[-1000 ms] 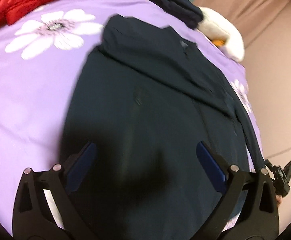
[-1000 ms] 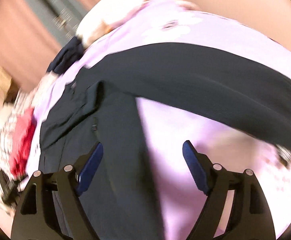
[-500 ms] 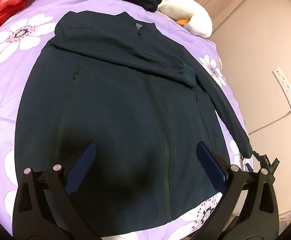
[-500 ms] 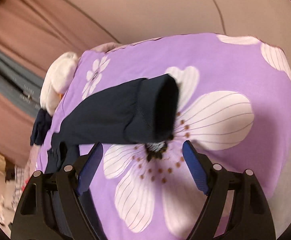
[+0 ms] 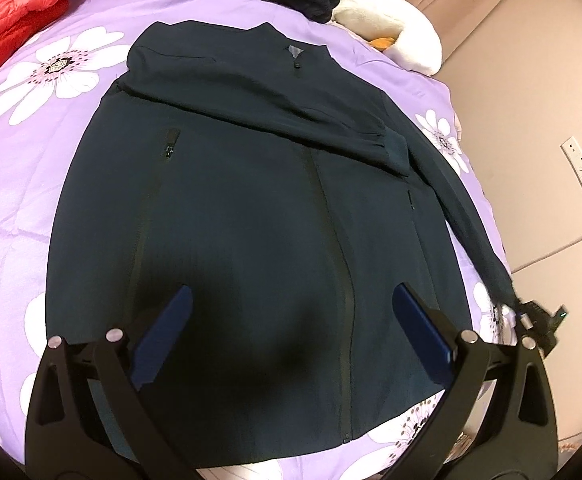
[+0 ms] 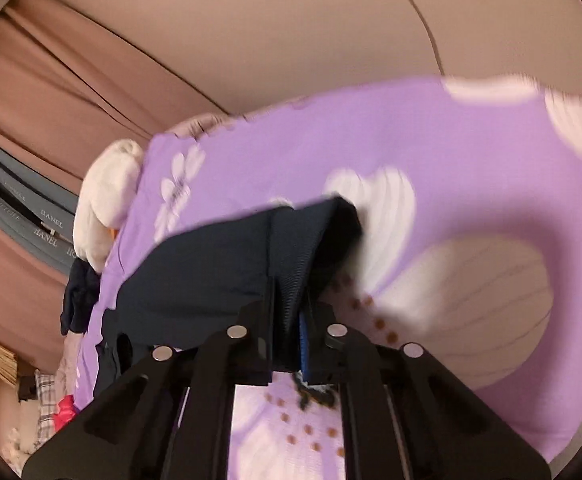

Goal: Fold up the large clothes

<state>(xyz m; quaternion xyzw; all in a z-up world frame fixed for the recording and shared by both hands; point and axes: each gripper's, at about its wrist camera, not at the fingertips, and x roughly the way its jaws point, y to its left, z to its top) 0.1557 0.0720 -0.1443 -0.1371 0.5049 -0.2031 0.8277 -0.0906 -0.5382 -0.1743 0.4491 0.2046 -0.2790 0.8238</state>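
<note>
Step in hand: second sleeve fold, cuff gripped.

The jacket lies flat, front up, on the bed, one sleeve already folded across the chest. The right claw is clamped on the other sleeve's cuff; the left claw hovers spread, holding nothing. Next move, likely: carry the cuff across the chest. Curtains line the wall.

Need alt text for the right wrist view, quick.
The right tool is shut on the dark jacket's cuff over a purple floral bedspread. A white pillow and brown curtains sit behind; the picture is blurred.
</note>
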